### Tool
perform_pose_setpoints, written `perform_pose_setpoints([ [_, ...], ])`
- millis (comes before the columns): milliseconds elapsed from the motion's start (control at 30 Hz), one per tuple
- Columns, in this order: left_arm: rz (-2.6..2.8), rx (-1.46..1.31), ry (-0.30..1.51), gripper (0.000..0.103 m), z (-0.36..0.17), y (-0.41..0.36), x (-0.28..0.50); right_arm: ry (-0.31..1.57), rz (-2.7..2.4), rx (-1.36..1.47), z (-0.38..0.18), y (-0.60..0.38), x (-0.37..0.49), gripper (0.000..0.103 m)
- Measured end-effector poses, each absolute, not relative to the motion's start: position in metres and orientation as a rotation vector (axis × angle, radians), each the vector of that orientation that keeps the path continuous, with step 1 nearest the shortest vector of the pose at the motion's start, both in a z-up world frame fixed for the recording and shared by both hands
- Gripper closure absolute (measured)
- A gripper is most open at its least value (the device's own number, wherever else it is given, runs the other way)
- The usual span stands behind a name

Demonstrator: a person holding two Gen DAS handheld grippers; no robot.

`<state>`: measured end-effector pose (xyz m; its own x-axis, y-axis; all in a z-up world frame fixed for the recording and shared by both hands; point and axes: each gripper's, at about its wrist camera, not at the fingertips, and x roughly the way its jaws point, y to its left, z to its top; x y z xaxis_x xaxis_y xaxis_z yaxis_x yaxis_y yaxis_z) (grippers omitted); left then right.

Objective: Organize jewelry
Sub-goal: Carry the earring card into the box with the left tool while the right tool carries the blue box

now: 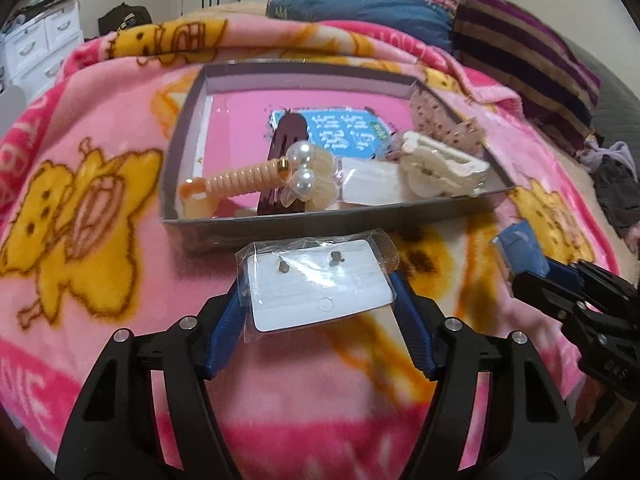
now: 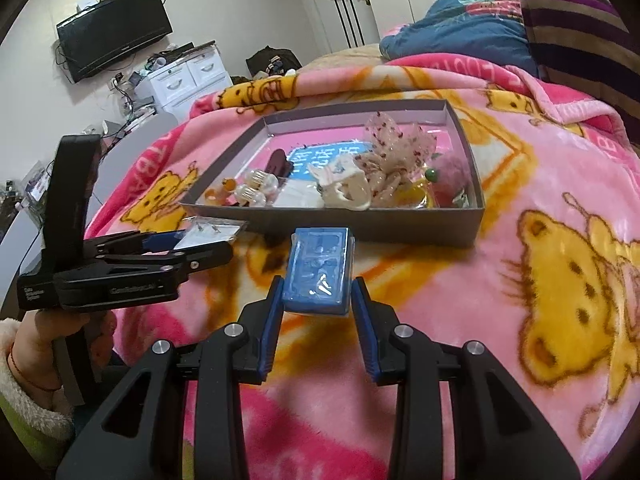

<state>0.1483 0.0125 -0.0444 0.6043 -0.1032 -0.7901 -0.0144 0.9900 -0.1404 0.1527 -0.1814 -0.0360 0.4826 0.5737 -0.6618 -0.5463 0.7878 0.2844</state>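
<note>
The left gripper (image 1: 316, 284) was clamped on a bagged earring card (image 1: 318, 286), held just short of the near edge of the grey tray (image 1: 182, 136) on the bed's pink blanket (image 1: 100, 280). The right gripper (image 2: 316, 304) gripped a small blue packet (image 2: 318, 268) near the same edge. Step in hand: carrying both pieces to the tray. Next, each needs clearing the near wall and releasing into a bare patch of the tray, away from the hair clips (image 1: 440, 166).

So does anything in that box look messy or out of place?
Somewhat. In the box, hair clips, a white claw clip and a dotted bow lie jumbled along the near wall. Nothing looks spilled or broken. An earring card and a blue case are held outside it.
</note>
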Motion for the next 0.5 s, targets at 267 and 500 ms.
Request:
perform_pose_setpoints([
  [267, -0.053, -0.15, 0.841, 0.042, -0.012, 0.02, 0.125, 0.78, 0.703, 0.034, -0.017, -0.178, 0.145, 0.07],
  [500, -0.037, -0.164, 0.785, 0.042, 0.009, 0.029, 0.116, 0.743, 0.724, 0.028, 0.0, -0.17, 0.144, 0.07],
])
